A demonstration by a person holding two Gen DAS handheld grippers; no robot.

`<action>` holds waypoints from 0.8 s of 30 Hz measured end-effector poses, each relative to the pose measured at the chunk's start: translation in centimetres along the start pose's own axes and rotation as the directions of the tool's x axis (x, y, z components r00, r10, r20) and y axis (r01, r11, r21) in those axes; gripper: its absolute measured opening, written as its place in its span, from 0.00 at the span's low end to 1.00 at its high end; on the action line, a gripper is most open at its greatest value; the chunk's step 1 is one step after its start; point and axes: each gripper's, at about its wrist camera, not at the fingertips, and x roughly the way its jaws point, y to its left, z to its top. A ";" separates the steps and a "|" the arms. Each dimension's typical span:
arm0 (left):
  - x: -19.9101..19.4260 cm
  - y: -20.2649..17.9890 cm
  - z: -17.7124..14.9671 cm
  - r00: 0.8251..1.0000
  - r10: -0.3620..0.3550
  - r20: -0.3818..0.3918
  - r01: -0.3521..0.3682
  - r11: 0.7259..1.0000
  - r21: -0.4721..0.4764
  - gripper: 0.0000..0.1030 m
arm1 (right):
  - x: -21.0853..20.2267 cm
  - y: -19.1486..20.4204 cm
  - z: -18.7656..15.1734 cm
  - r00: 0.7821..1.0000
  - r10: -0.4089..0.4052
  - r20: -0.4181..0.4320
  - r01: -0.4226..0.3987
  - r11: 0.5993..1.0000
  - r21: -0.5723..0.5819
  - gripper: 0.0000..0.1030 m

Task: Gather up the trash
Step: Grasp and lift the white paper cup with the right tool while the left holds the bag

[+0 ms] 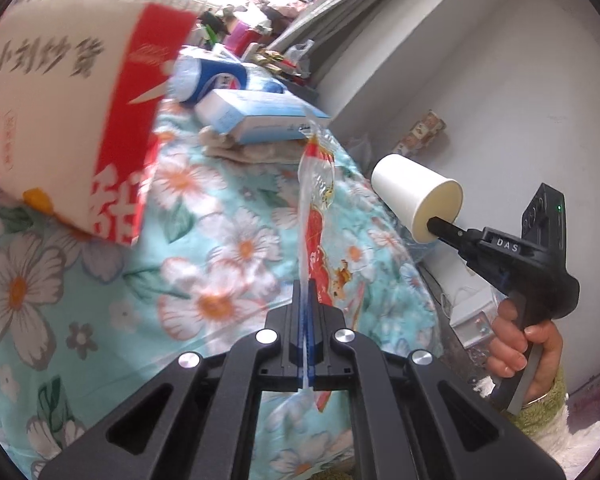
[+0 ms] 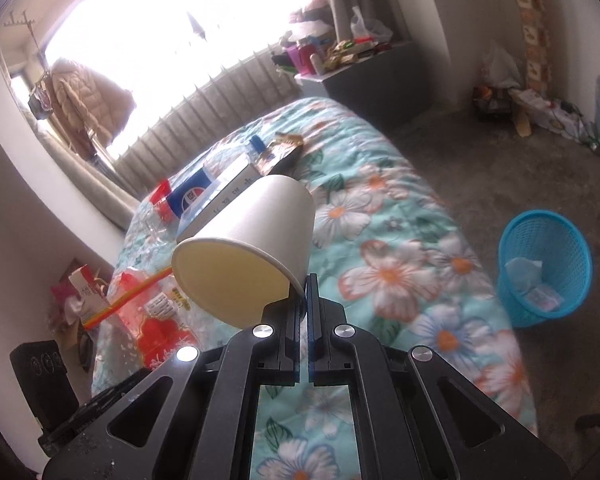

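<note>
My left gripper (image 1: pixel 307 292) is shut on a clear plastic wrapper with red print (image 1: pixel 315 204), held above the floral bed cover (image 1: pixel 228 240). The same wrapper shows at lower left in the right wrist view (image 2: pixel 156 312). My right gripper (image 2: pixel 304 284) is shut on the rim of a white paper cup (image 2: pixel 252 248), tilted with its mouth toward the camera. The cup (image 1: pixel 416 196) and right gripper (image 1: pixel 440 226) also show in the left wrist view, over the bed's right edge. A blue mesh trash basket (image 2: pixel 544 268) with some paper in it stands on the floor right of the bed.
On the bed lie a blue-labelled bottle (image 1: pixel 208 78), a light blue box (image 1: pixel 260 116), a dark snack packet (image 2: pixel 280 152) and a red-and-white bag (image 1: pixel 60 120). A cluttered nightstand (image 2: pixel 360 68) stands behind the bed. Clutter lines the far wall (image 2: pixel 540 108).
</note>
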 end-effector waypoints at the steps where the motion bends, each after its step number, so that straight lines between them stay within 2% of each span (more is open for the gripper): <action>1: 0.0 -0.4 0.2 1.000 -0.006 0.000 0.006 1.000 0.013 0.00 | -0.6 -0.2 0.0 1.000 -0.011 0.013 0.011 1.000 -0.002 0.01; 13: 0.6 -6.6 3.6 0.996 -0.081 0.031 0.076 0.986 0.147 0.00 | -6.4 -4.1 1.3 0.990 -0.030 0.139 0.020 0.997 0.076 0.01; 24: 5.5 -12.5 6.9 0.988 -0.150 -0.030 0.152 0.955 0.256 0.00 | -10.2 -9.5 1.7 0.973 -0.079 0.215 0.038 0.982 0.187 0.01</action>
